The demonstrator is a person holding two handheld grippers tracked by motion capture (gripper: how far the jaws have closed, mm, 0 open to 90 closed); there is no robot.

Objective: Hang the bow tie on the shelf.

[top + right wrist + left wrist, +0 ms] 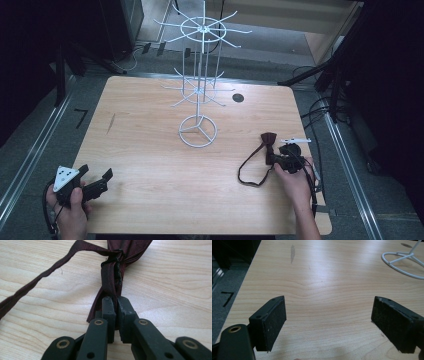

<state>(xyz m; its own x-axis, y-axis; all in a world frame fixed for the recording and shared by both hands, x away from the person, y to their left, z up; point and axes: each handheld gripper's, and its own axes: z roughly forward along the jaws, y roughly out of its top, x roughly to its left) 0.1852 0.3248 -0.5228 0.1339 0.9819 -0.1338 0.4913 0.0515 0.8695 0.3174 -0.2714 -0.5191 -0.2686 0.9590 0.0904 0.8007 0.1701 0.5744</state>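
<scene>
Right gripper point(116, 301) has its jaws pinched on the bow tie point(112, 277) at the table's point(150, 150) right side — stand point(198, 131) lies up-left of it, nearer this hand; left gripper point(329, 320) gapes wide, holding nothing

A light wooden table with rounded corners point(150, 150) fills the middle of the high view, its grain running side to side, with a small dark round hole point(238, 98) toward 1 o'clock and a faint grey smear point(110, 123) toward 9 o'clock. Grey carpeted floor point(45, 150) surrounds it, crossed by long metal rails point(30, 160) at 8 and 4 o'clock. Black cables point(315, 107) trail at 3 o'clock. Dark stands and black shadow close in at 10 and 2 o'clock. A paler lit strip of floor point(280, 40) lies at 12 o'clock.
</scene>
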